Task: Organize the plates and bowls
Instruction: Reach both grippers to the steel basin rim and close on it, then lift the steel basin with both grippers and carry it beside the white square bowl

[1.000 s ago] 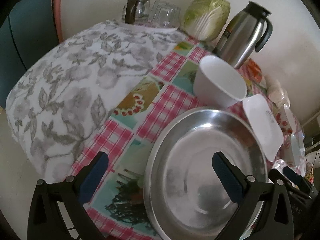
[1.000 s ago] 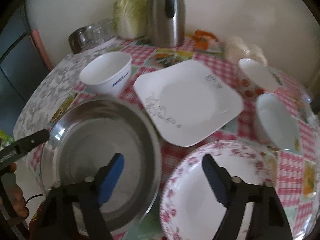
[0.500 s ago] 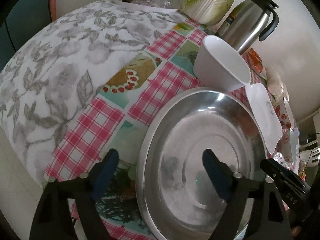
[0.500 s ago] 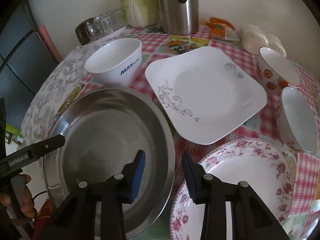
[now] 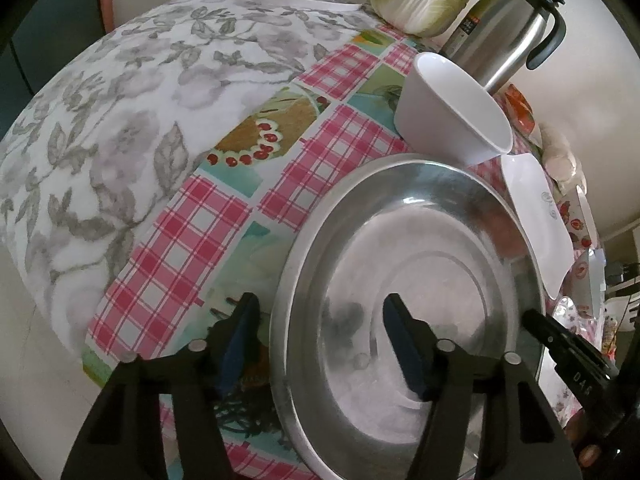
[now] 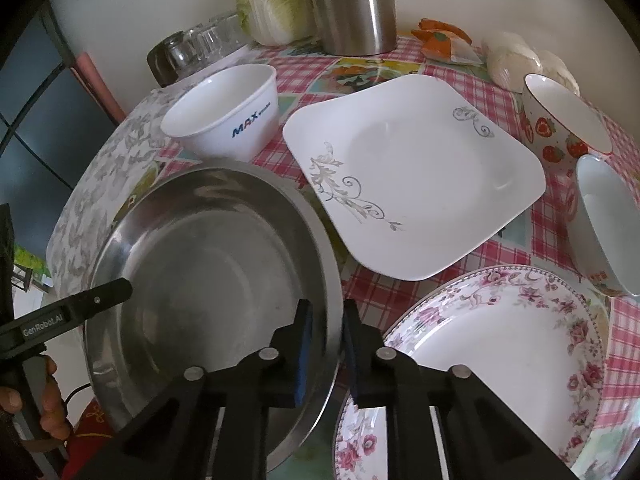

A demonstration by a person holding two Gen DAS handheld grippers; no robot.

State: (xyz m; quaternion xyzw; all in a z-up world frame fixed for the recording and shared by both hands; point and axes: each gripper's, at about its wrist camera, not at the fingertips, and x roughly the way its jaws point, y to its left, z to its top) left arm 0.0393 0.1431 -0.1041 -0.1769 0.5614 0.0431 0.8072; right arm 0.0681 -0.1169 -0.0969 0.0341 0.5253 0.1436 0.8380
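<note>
A large steel basin [image 5: 416, 288] [image 6: 208, 276] sits at the table's near edge. My right gripper [image 6: 326, 316] is shut on the basin's right rim. My left gripper [image 5: 320, 316] is open and straddles the basin's left rim, one finger outside, one inside. A white "MAX" bowl [image 6: 224, 112] [image 5: 452, 112] stands behind the basin. A white square plate [image 6: 412, 176] lies in the middle. A floral round plate [image 6: 492, 360] lies at the front right. A strawberry bowl [image 6: 560, 128] and a white bowl [image 6: 604, 220] stand at the right.
A steel thermos jug [image 6: 352, 4] [image 5: 508, 36], a cabbage [image 6: 272, 4] and several glasses [image 6: 200, 48] stand at the back by the wall. Bagged food [image 6: 516, 60] lies at the back right. A grey floral cloth [image 5: 112, 112] covers the table's left part.
My right gripper closed from wide open onto the basin's right rim. My left gripper moved closer and narrowed around the basin's left rim.
</note>
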